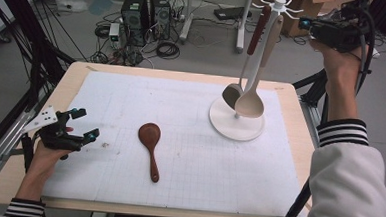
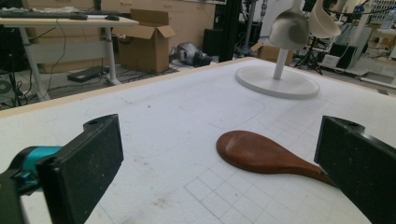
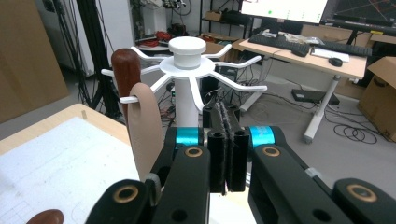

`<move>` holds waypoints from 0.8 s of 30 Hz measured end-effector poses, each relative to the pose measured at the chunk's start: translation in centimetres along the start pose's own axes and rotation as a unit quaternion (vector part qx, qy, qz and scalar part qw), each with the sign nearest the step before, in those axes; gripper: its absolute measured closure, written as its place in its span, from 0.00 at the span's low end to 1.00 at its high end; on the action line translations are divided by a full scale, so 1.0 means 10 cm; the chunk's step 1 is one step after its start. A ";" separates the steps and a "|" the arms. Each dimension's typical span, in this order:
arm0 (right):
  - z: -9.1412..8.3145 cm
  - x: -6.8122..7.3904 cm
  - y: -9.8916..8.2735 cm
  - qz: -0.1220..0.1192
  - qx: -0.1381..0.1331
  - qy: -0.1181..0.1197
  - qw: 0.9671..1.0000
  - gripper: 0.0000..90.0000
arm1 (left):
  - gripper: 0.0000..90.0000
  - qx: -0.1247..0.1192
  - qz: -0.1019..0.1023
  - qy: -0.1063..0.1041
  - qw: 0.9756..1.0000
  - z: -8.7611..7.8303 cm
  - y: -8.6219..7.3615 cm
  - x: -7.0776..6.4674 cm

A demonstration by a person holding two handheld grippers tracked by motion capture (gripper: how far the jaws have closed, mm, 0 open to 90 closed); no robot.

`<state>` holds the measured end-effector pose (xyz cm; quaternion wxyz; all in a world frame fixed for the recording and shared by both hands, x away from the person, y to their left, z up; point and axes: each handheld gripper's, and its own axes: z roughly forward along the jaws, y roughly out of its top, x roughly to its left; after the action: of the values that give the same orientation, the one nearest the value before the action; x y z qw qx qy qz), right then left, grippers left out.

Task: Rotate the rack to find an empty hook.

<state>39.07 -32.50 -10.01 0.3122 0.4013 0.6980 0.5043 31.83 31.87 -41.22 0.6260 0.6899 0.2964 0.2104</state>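
Dark brown wooden spoon (image 2: 266,156): handle end hidden behind jaw at 4 o'clock. White hook rack's (image 3: 187,65) base hidden behind closed jaws, 6 o'clock.

A lab: floor cables (image 1: 166,49), computer towers (image 1: 146,13), cardboard boxes (image 2: 147,39).

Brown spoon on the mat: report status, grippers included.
Left gripper open, low beside brown spoon. Right gripper shut, empty, up at rack top. Spoon flat, path clear.

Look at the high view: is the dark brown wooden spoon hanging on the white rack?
No, the dark brown wooden spoon lies flat on the white mat.
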 end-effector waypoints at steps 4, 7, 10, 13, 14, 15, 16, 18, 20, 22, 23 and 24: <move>0.01 0.02 0.00 -0.002 0.001 0.001 1.000 1.00 | 0.02 0.000 0.001 0.002 1.000 -0.01 0.00 0.00; 0.02 0.04 0.01 -0.006 0.001 0.004 1.000 1.00 | 0.02 0.000 0.001 0.002 1.000 -0.01 0.00 0.00; 0.03 0.08 0.02 -0.009 0.001 0.007 1.000 1.00 | 0.02 -0.001 0.001 0.001 1.000 0.00 0.00 0.00; 0.03 0.11 0.01 -0.010 -0.001 0.009 1.000 1.00 | 0.02 -0.005 -0.002 -0.001 1.000 -0.01 0.01 0.01; 0.03 0.11 0.01 -0.008 -0.003 0.009 1.000 1.00 | 0.02 -0.006 -0.003 -0.002 1.000 -0.01 0.02 0.01; 0.03 0.12 0.01 -0.008 -0.006 0.011 1.000 1.00 | 0.02 -0.006 -0.003 -0.001 1.000 -0.02 0.02 0.01; 0.03 0.13 0.01 -0.006 -0.006 0.012 1.000 1.00 | 0.02 -0.007 -0.004 0.000 1.000 -0.02 0.02 0.01; 0.03 0.14 0.01 -0.006 -0.007 0.013 1.000 1.00 | 0.02 -0.008 -0.006 0.002 1.000 -0.03 0.02 0.01; 0.04 0.15 0.01 -0.007 -0.006 0.013 1.000 1.00 | 0.02 -0.013 -0.012 0.005 1.000 -0.05 0.02 0.01; 0.05 0.16 0.01 -0.009 -0.007 0.012 1.000 1.00 | 0.02 -0.010 -0.008 0.008 1.000 -0.06 0.02 0.01; 0.05 0.16 0.00 -0.007 -0.007 0.014 1.000 1.00 | 0.02 -0.006 -0.007 0.012 1.000 -0.06 0.03 0.02; 0.06 0.16 0.00 -0.006 -0.008 0.016 1.000 1.00 | 0.02 -0.006 -0.009 0.014 1.000 -0.06 0.04 0.02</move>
<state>38.84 -30.86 -10.27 0.3073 0.3867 0.7008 0.5147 31.63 32.46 -40.80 0.6279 0.6805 0.3097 0.2162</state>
